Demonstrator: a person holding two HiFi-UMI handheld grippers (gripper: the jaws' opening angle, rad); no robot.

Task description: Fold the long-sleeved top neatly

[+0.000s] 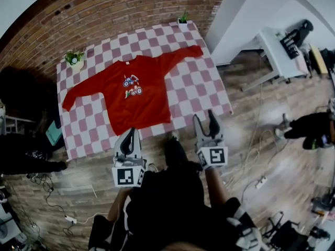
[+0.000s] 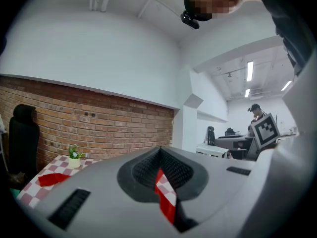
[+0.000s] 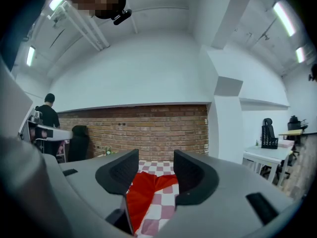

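Room: we stand on a plank floor (image 1: 261,140) facing a brick wall (image 1: 104,4), with white walls off to the right.
Bench: it stands against the brick wall, covered in red-and-white checks (image 1: 209,88). We see a small potted plant (image 1: 75,59) at the far left corner and another (image 1: 182,19) at the far right.
Top: the red top (image 1: 131,103) lies spread flat on the bench, front up. Its neck is toward the wall and its hem toward us, close to the near edge. A small print shows on the chest.
Sleeves: both sleeves (image 1: 180,56) are stretched out sideways, one slanting toward the left edge and the other reaching toward the far right corner.
Left tool: our left tool (image 1: 132,135) is clenched, jaws pressed together on nothing. In its own view only a sliver of checks and red shows past them. It hangs just short of the bench's near edge, in front of the hem and clear of the top.
Right tool: our right tool (image 1: 205,118) is released, jaws well apart and empty, and the top shows through the gap. It sits at the near edge, to the right of the hem, not touching the top.
Person: someone in dark clothes (image 2: 255,112) stands in the background.
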